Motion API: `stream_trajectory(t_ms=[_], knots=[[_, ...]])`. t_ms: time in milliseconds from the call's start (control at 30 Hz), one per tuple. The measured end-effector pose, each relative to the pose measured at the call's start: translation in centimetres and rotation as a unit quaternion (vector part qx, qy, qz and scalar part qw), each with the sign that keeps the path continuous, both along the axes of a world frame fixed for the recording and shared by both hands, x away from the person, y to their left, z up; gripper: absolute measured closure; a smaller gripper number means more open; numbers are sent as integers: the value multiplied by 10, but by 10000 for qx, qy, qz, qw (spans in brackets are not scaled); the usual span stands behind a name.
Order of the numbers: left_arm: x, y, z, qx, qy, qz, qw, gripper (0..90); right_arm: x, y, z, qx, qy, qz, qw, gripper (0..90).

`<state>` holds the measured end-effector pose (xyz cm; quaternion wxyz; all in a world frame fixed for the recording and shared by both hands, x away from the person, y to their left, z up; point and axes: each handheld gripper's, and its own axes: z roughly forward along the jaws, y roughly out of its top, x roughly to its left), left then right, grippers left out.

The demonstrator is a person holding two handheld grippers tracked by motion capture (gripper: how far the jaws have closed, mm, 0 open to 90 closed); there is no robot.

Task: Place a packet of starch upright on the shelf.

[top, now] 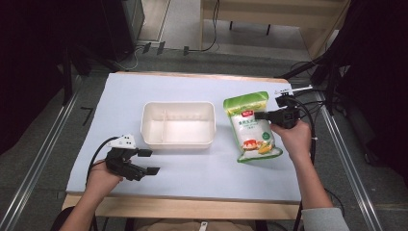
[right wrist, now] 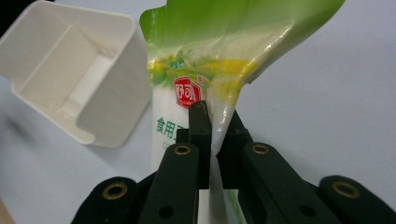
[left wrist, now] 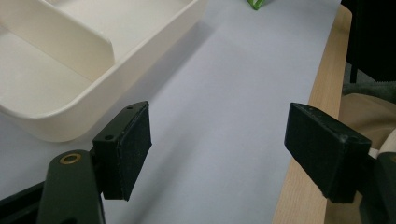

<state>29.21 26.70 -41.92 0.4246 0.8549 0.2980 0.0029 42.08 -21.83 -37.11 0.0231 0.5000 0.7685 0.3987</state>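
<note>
Overhead first: green-and-white printed plastic pouch of granular foodstuff (top: 250,127) lying flat on pale blue table covering (top: 192,173), just right of white rectangular plastic bin with centre divider (top: 178,124). Right gripper (top: 263,115) reaching in from pouch's right edge, jaws on the film near upper half. Left gripper (top: 146,161) parked near front-left corner of table, well apart from pouch, jaws spread, nothing between them.

Left gripper view: black pads (left wrist: 133,147) wide apart over bare covering; bin wall just beyond the left pad.

Right gripper view: jaws closed tight on a pinch of pouch film below red logo; film puckered and pulled up between them.

Handling, as judged: soft, crinkly, slippery skin; contents loose, likely to shift and sag toward lower end when lifted. Moderately heavy. Edge pinch may slip or stretch; firmer hold probably near sealed top band.
</note>
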Motion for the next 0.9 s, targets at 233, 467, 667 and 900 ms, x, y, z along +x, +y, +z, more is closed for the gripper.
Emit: stream_trajectory(t_ms=[233,467,667,900], knots=[[0,0,1,23,1,1,10000,236,-22,2,26,-57,-336,178,9993,885],[0,0,1,39,-10,19,10000,236,-32,5,44,-77,-598,165,9980,886],[0,1,0,-13,-13,46,10000,236,-33,11,52,7,-678,197,9975,887],[0,0,1,-19,-10,31,10000,236,-24,32,71,-75,-789,358,9962,887]])
